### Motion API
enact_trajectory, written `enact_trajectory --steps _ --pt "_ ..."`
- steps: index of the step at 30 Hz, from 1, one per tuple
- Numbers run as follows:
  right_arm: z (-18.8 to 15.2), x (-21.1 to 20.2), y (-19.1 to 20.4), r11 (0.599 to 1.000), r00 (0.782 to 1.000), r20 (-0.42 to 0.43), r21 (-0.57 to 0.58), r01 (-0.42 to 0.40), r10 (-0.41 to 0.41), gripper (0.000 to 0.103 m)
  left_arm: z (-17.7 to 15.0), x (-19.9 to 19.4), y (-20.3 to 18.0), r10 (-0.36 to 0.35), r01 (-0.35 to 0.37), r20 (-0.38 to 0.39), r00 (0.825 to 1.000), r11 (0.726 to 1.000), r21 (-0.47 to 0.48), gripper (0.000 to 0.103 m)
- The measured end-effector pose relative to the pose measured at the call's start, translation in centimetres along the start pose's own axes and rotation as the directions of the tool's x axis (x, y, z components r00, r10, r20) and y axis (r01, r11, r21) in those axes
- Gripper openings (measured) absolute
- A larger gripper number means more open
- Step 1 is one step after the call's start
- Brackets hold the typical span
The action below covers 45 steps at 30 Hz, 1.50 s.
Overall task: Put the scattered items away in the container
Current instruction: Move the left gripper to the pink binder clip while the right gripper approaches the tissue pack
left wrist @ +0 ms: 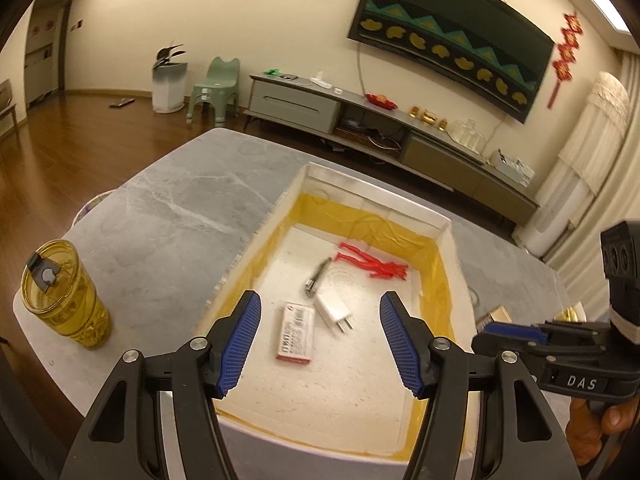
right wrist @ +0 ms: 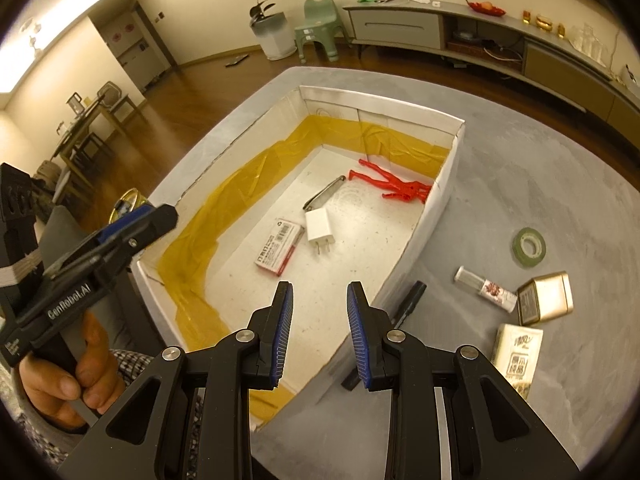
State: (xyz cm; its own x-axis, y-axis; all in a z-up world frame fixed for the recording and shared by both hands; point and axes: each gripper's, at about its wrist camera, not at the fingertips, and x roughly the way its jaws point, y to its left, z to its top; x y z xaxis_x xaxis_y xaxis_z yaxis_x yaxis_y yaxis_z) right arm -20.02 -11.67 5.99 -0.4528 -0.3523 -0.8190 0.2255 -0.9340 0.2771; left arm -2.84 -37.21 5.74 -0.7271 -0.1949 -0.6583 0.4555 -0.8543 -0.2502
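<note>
A white cardboard box [right wrist: 436,200], yellow-taped inside, holds a charger [right wrist: 319,226]; the left gripper [left wrist: 320,344] and right gripper [right wrist: 320,334] hover above, both open and empty.

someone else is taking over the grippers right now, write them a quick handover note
Left gripper: open, empty, over the box.
Right gripper: open, empty, at the box's near right wall.
Done, in the box: red figure, metal clip, white charger, red-and-white carton.
Left, on the table right of the box: black marker, green tape roll, small bottle, gold tin, tissue pack.
</note>
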Motion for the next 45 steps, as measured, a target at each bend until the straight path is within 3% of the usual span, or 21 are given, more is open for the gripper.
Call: enact_trajectory --steps 5,9,28,37,45 --pt "-1.2 -0.8 0.0 1.000 1.000 0.003 0.004 -0.014 0.014 0.030 -1.1 -0.9 -2.7 0.054 -0.058 0.033 0.998 0.992 0.115 0.063" --pt "-2.1 -1.4 0.0 1.000 1.000 0.004 0.001 -0.020 0.020 0.030 -2.1 -1.2 -3.9 0.049 -0.053 0.033 0.998 0.987 0.150 0.063" --pt "-7.2 -3.8 -1.0 0.998 0.998 0.013 -0.030 -0.055 0.056 0.031 -4.8 -2.5 -6.0 0.038 -0.043 0.031 0.999 0.983 0.178 0.063" --pt "-9.1 -5.5 -3.7 0.996 0.996 0.032 -0.011 -0.087 0.087 0.031 -7.6 -3.6 -8.8 -0.021 0.014 0.032 0.999 0.976 0.215 0.063" --pt "-11.3 -5.5 -7.5 0.994 0.995 0.034 0.052 -0.095 0.093 0.031 -9.9 -4.4 -13.8 -0.114 0.104 0.015 0.993 0.944 0.312 0.063"
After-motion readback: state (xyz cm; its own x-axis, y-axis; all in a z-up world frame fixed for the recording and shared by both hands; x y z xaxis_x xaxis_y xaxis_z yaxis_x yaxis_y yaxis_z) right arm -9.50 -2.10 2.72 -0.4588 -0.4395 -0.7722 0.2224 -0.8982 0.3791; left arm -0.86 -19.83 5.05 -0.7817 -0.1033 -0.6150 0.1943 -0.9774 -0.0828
